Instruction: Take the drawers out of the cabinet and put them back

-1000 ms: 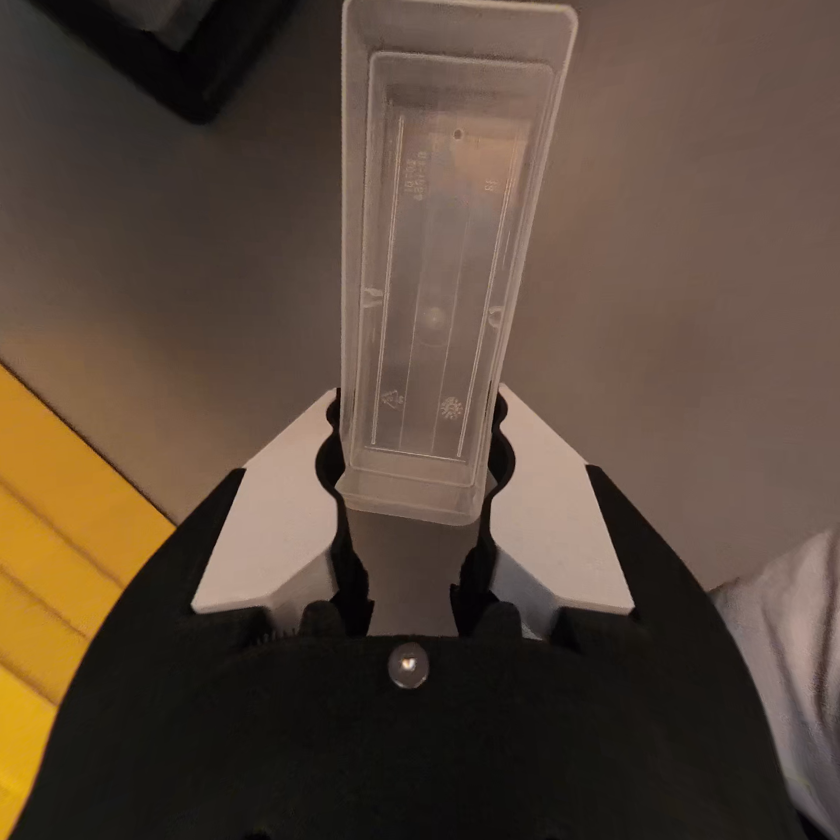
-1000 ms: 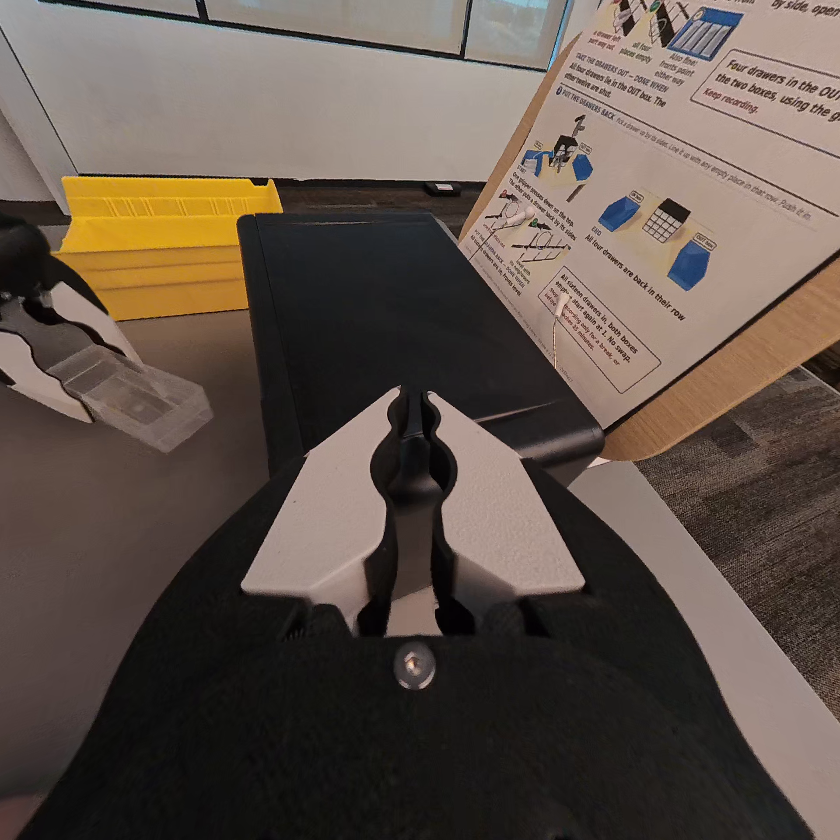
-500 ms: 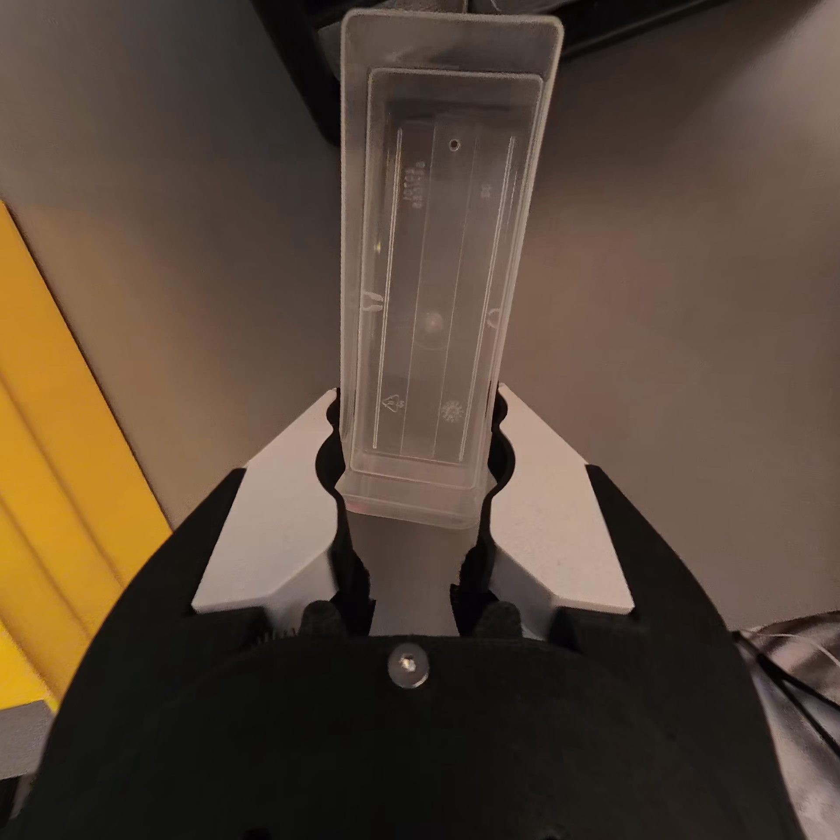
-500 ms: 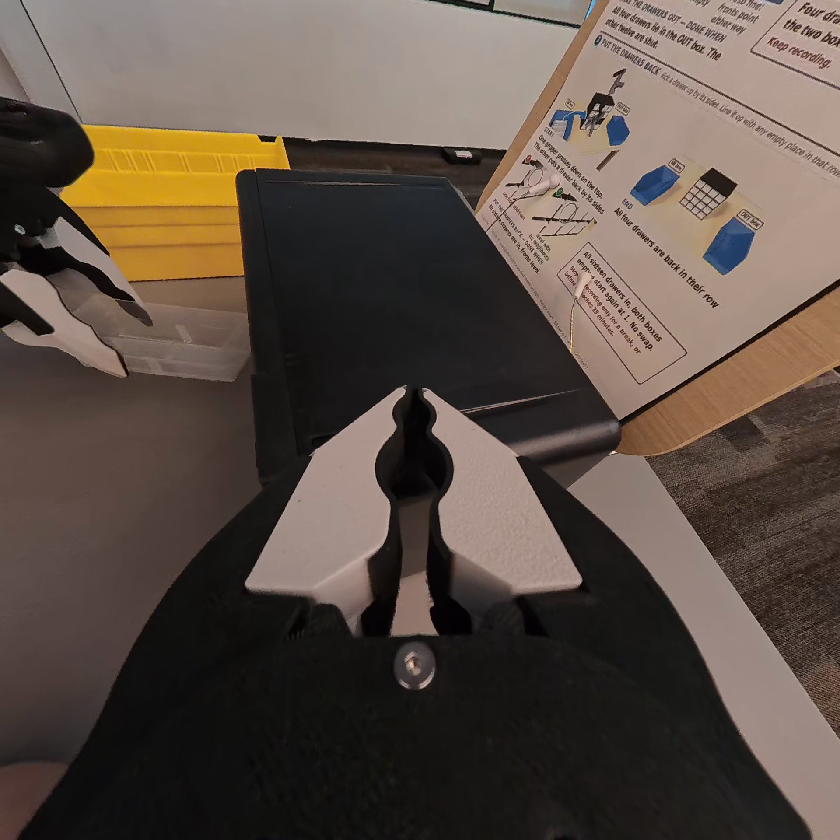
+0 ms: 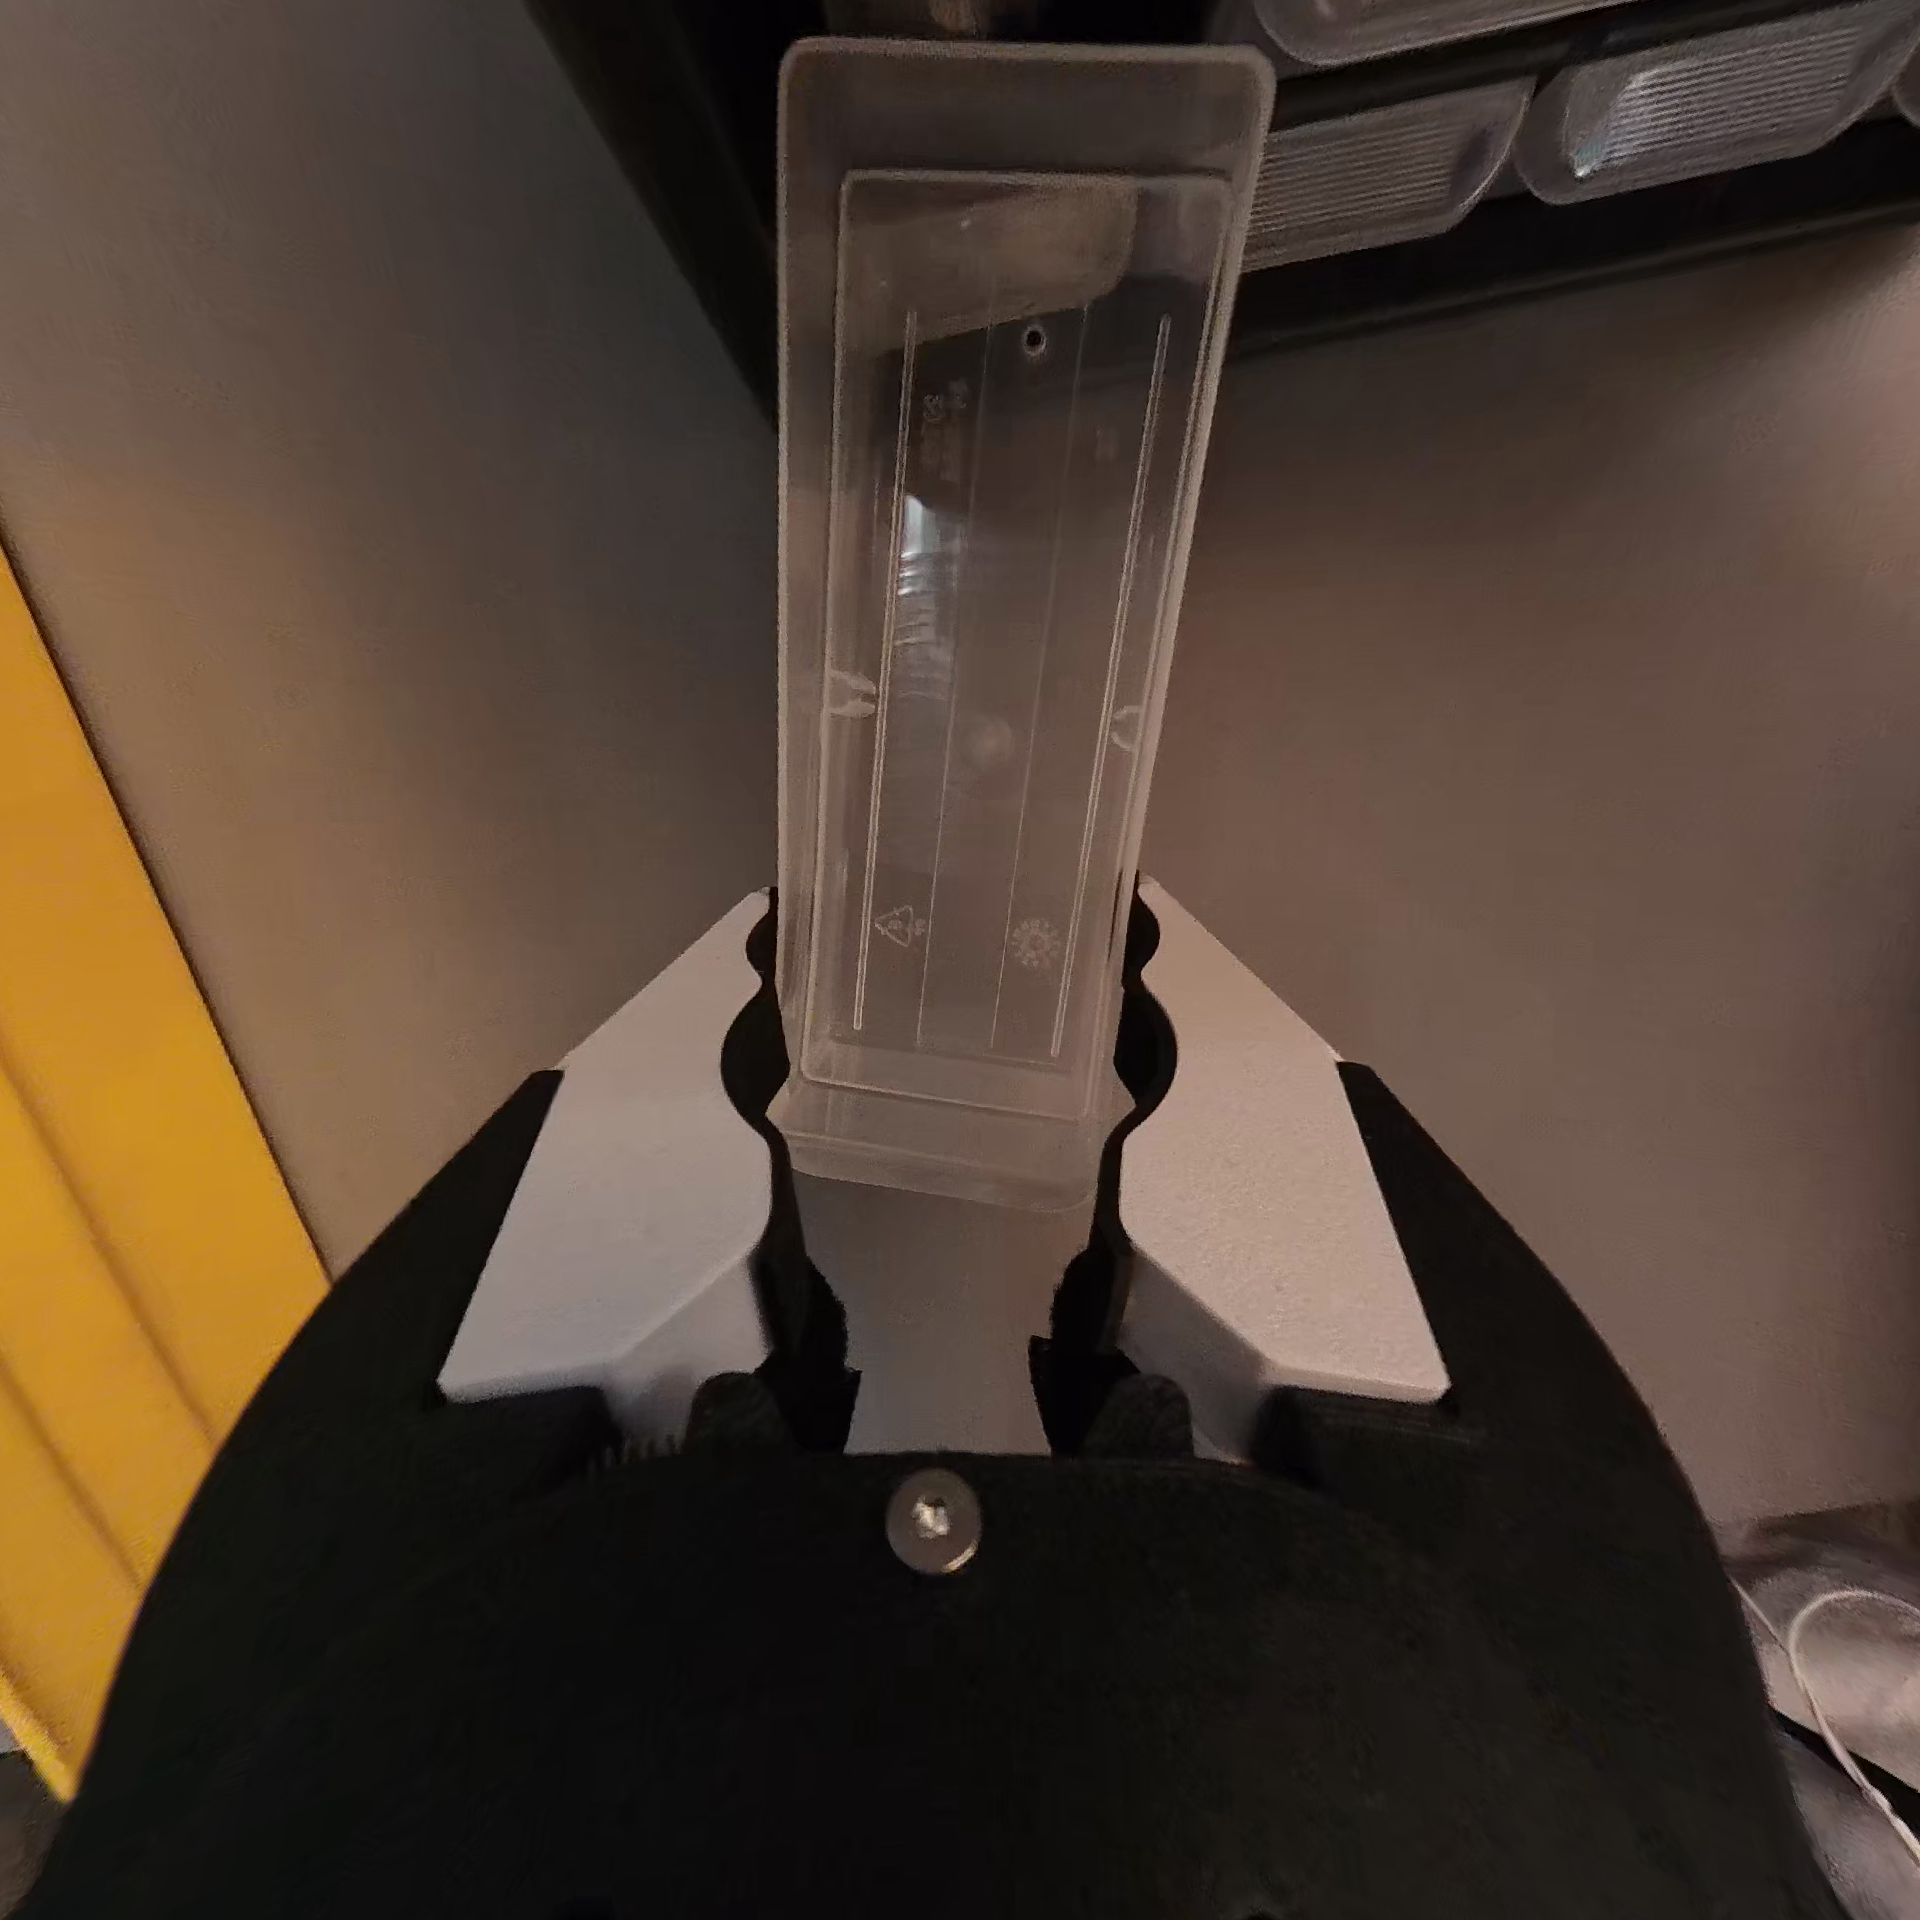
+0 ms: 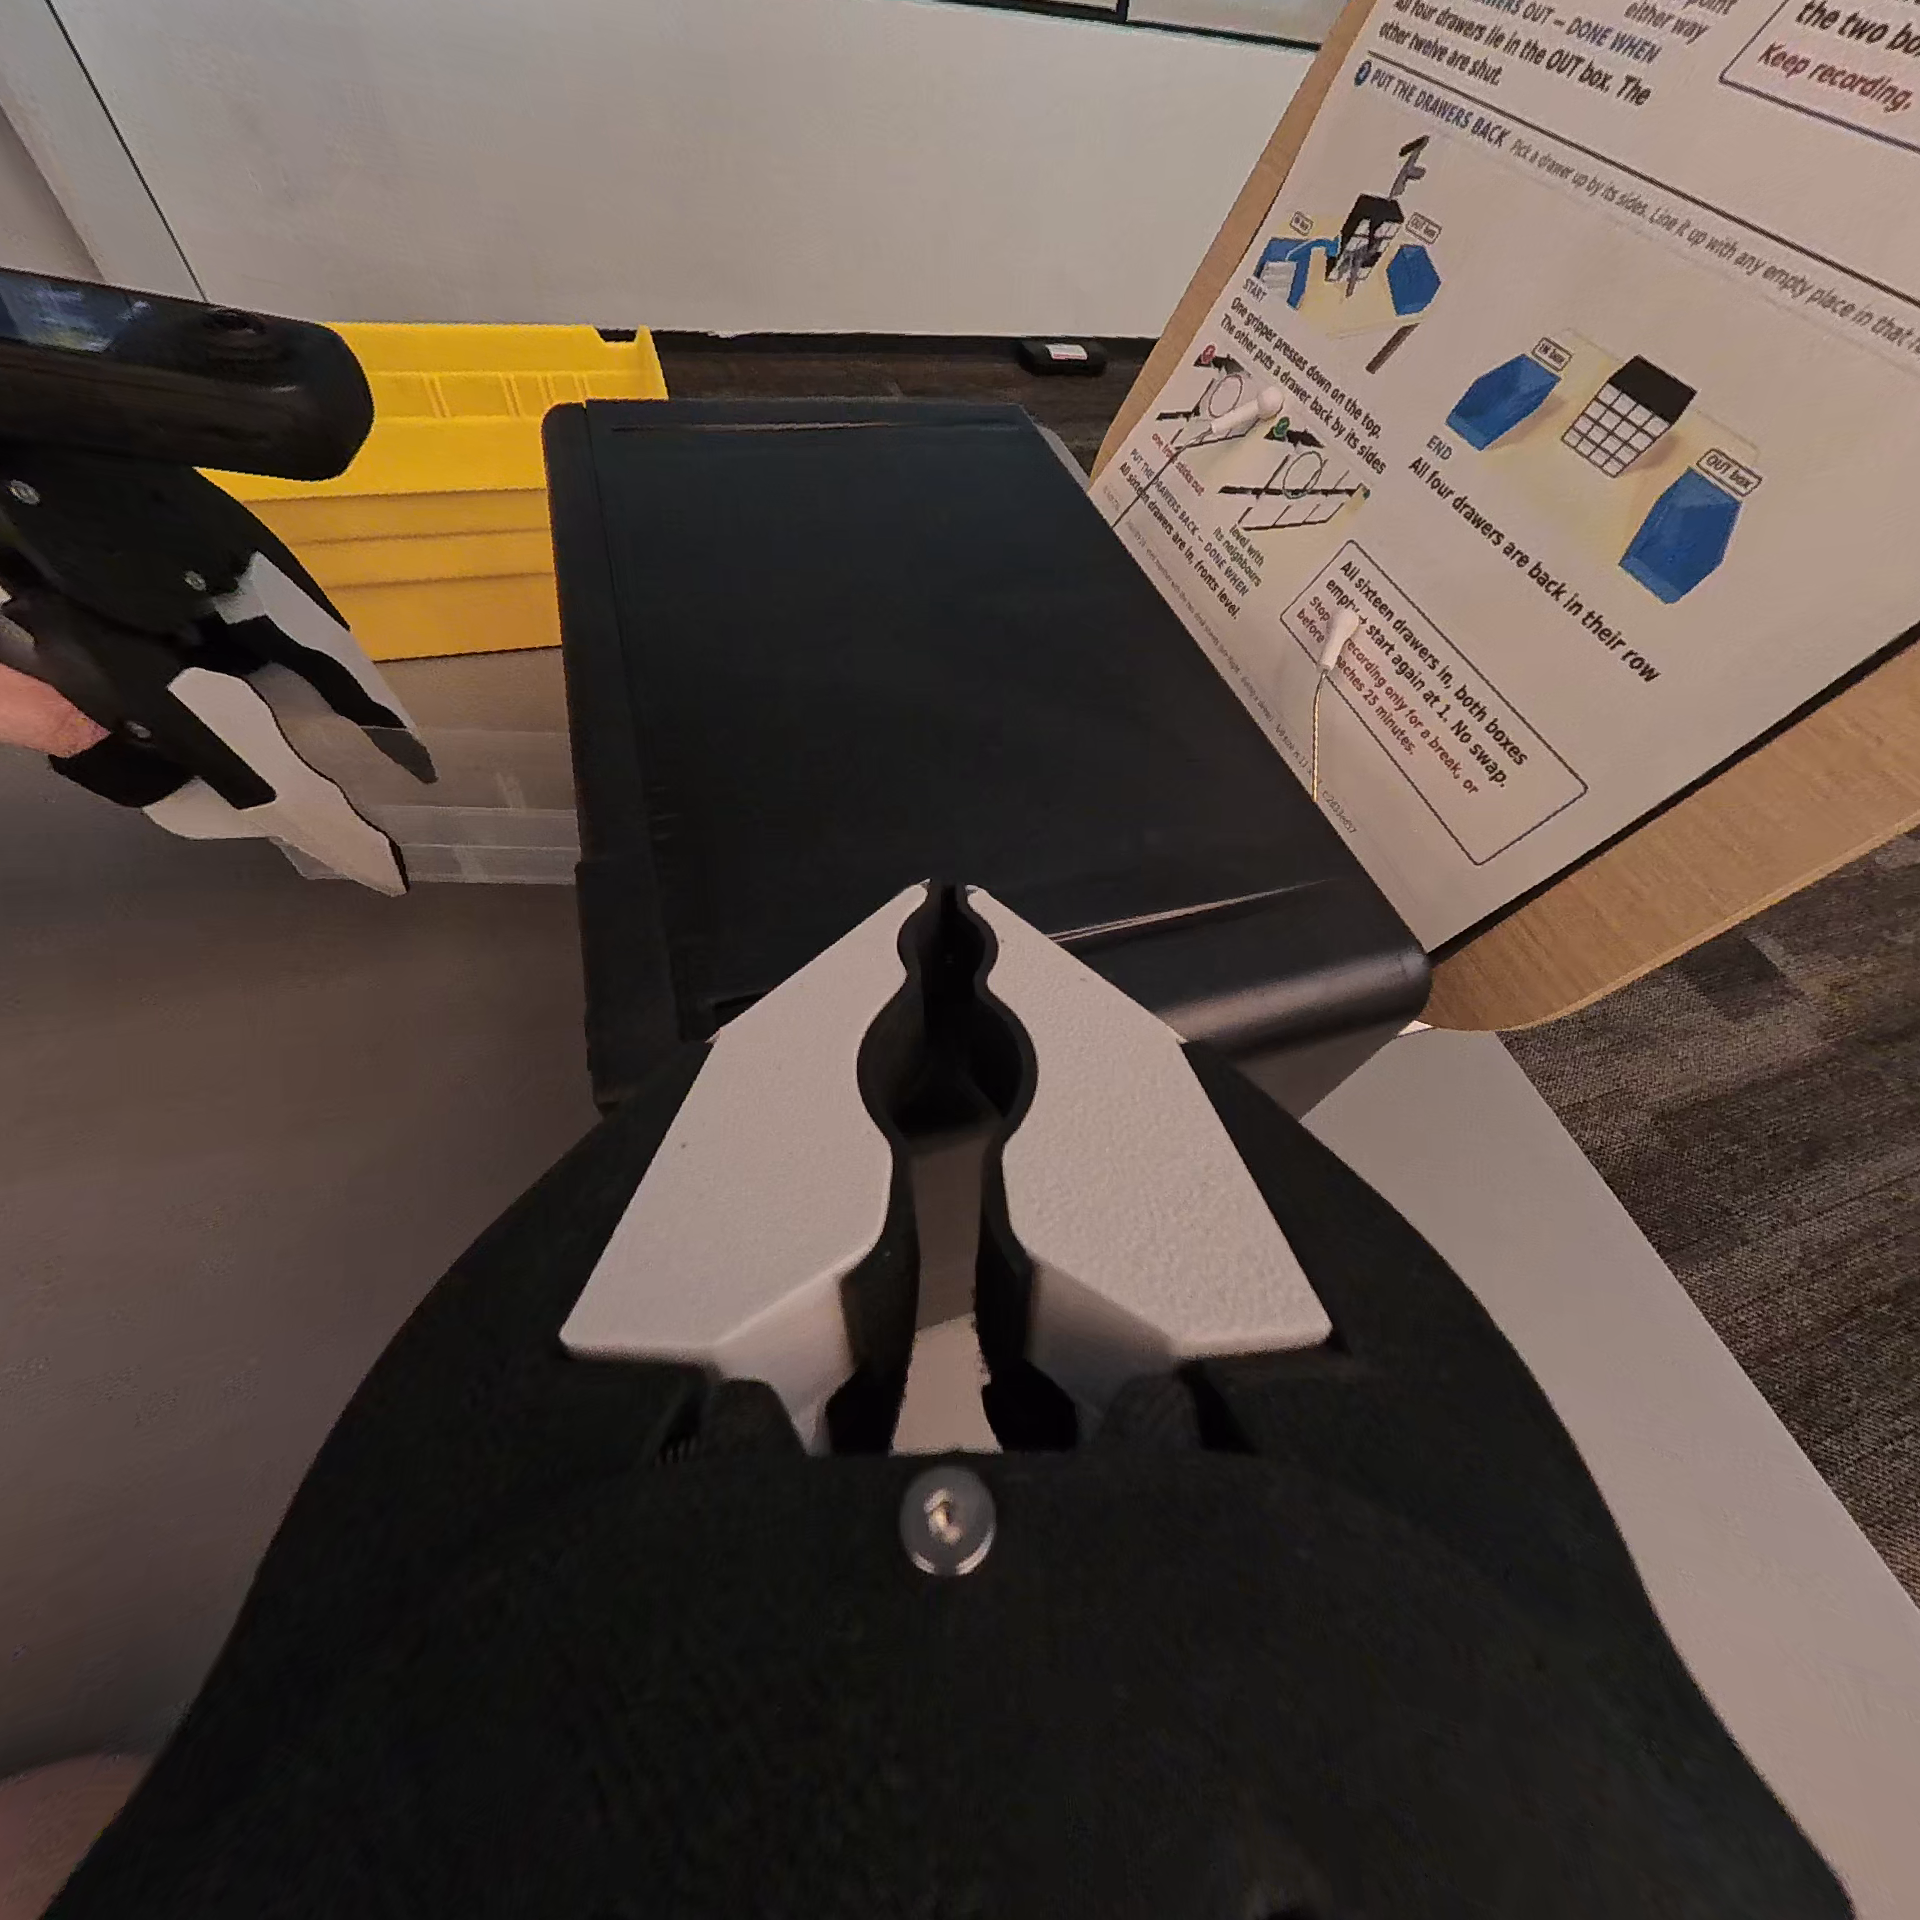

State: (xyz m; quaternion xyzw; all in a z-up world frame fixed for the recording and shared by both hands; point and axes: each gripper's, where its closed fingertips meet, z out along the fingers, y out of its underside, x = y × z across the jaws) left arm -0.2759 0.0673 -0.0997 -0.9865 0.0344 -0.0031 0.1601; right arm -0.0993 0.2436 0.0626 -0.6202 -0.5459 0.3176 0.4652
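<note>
Drawer point(image 5: 997, 623) lengthwise in left tool point(image 5: 948, 1018); far end at cabinet point(image 6: 935, 675)

Dim, warm light over the left wrist view; right wrist view brighter, evenly lit; wide-angle bending at frame edges.

drawer point(image 5: 997, 644): clear plastic, long and thin, empty, open side up, far end at the front of the cabinet | cabinet point(image 6: 914, 675): black box, flat top, stands on the counter | other drawers point(image 5: 1455, 135): clear, shut in the cabinet
</note>
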